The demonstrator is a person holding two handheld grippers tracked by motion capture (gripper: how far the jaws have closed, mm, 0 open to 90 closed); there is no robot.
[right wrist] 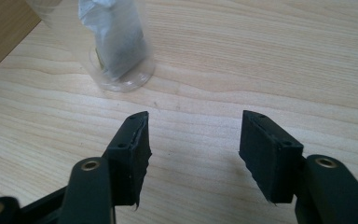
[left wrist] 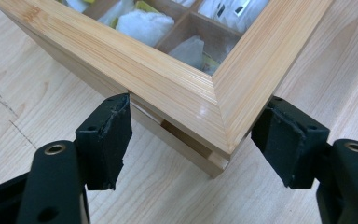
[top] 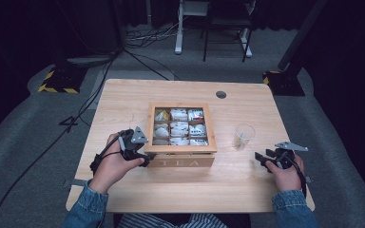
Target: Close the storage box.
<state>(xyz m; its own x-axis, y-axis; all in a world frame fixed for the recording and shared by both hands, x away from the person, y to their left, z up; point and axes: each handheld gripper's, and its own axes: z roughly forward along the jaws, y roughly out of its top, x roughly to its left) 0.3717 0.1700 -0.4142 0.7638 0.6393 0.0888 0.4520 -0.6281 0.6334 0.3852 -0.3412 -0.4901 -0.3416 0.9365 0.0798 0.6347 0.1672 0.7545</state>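
Left gripper view: left gripper jaws apart, straddling tea box lid corner; right gripper jaws apart near glass.

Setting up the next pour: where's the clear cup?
In the high view, the clear cup stands right of the tea box, ahead of the right gripper.

Clear plastic cup holding a tea bag, wooden table, white desk frame behind
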